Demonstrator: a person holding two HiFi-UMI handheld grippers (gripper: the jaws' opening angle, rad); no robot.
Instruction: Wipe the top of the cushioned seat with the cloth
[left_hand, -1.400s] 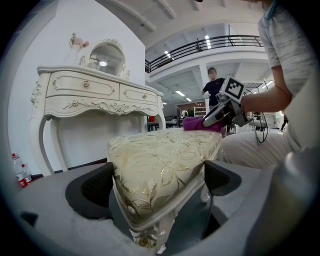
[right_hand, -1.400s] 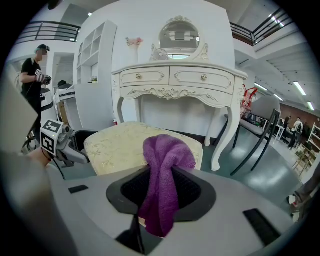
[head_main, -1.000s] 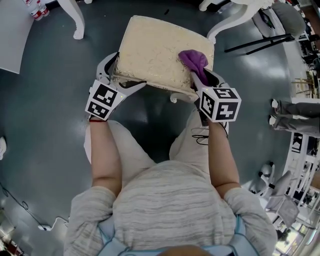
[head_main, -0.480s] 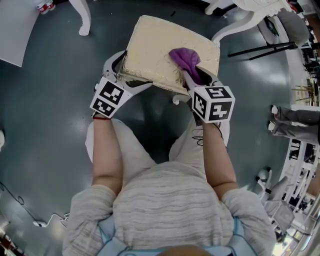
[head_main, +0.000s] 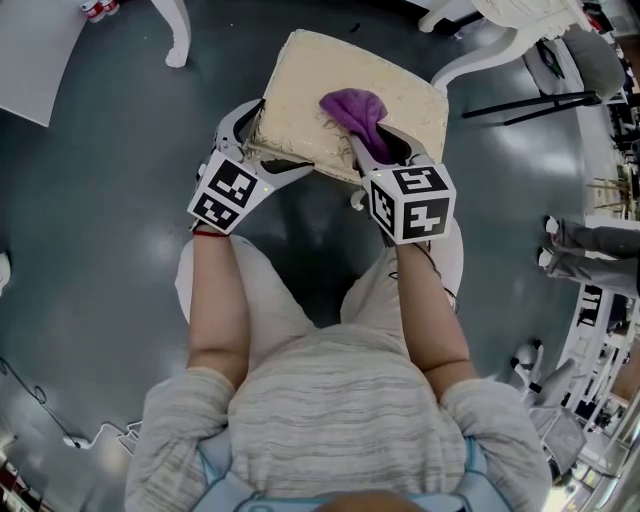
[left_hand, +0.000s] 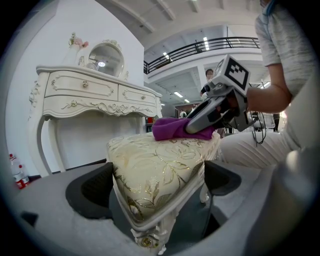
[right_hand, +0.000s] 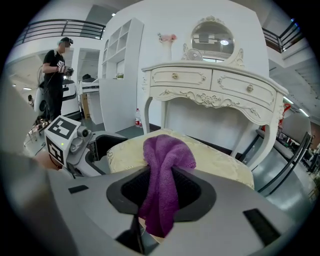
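Observation:
The cushioned seat (head_main: 300, 90) is cream with a gold leaf pattern and stands in front of my knees. My left gripper (head_main: 262, 148) clamps the seat's near left corner (left_hand: 155, 170), with a dark pad against each side. My right gripper (head_main: 385, 142) is shut on a purple cloth (head_main: 352, 108), which lies bunched on the seat top near its middle. In the right gripper view the cloth (right_hand: 167, 170) hangs down between the jaws and rests on the seat (right_hand: 220, 162). The left gripper view shows the right gripper (left_hand: 215, 107) pressing the cloth (left_hand: 172, 129) on the far side.
A white dressing table (right_hand: 215, 85) with a mirror stands just behind the seat; its legs (head_main: 180, 40) show at the top of the head view. A black frame (head_main: 540, 95) lies at the right. A person in black (right_hand: 52, 75) stands far left. The floor is dark grey.
My right gripper has dragged the purple cloth leftward across the seat top, from near the right edge toward the middle. The left gripper keeps its hold on the corner.

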